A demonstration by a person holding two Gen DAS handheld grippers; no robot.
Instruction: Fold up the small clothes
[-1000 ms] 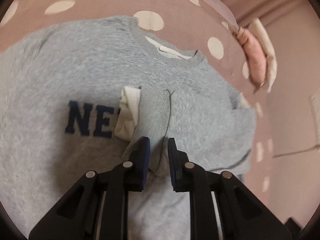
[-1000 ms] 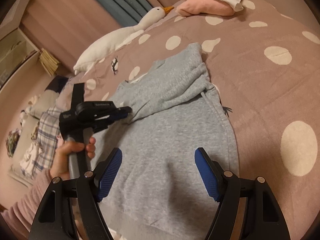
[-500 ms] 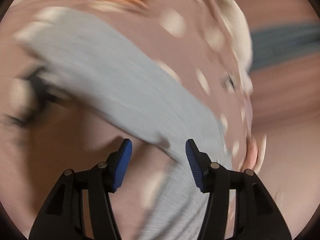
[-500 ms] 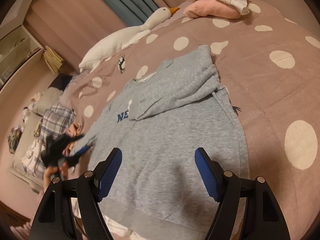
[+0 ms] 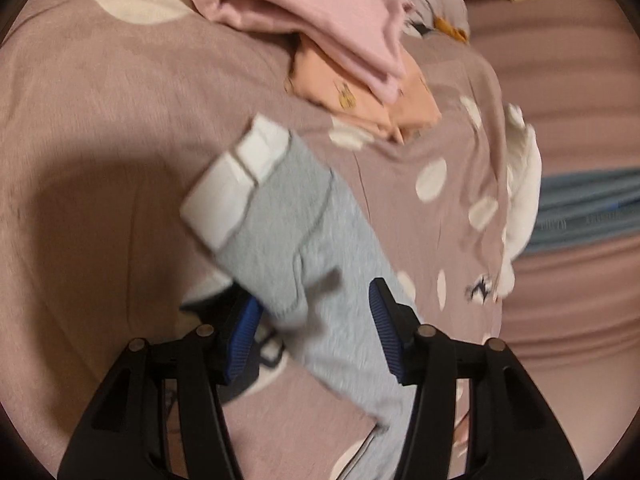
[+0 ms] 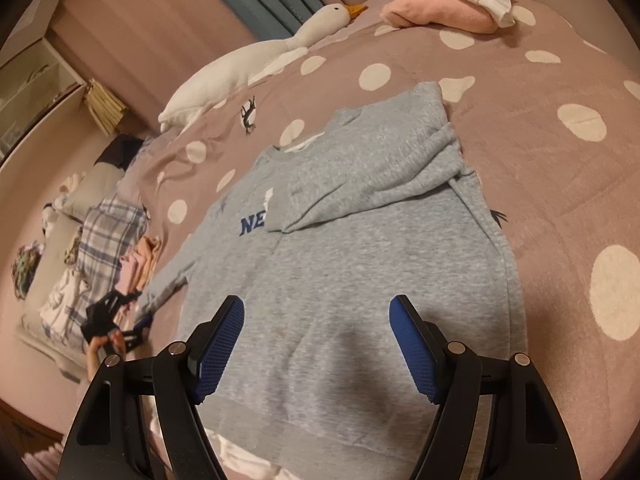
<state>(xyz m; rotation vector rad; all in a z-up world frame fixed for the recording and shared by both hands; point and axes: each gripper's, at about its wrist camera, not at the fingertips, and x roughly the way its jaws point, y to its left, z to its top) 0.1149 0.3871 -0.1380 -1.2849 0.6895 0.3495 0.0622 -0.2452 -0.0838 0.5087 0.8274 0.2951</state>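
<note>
A grey sweatshirt [image 6: 360, 248] with blue letters lies flat on the dotted mauve bedspread [image 6: 540, 80]. Its right sleeve [image 6: 372, 184] is folded across the chest. Its left sleeve [image 5: 288, 232], grey with a white turned cuff [image 5: 236, 188], stretches out to the side. My left gripper [image 5: 316, 316] is open and straddles this sleeve just above it; it also shows small in the right wrist view [image 6: 116, 320]. My right gripper [image 6: 316, 344] is open and empty above the sweatshirt's hem.
A stack of folded pink and peach clothes [image 5: 344, 40] lies beyond the sleeve cuff. A white goose toy [image 6: 256, 60] lies at the bed's far edge. Folded pink and white clothes [image 6: 444, 4] sit at the far right. Plaid fabric [image 6: 108, 232] lies at the left.
My left gripper let go of the right sleeve on the chest, opened, and swung left to the outstretched left sleeve. My right gripper stayed open over the hem.
</note>
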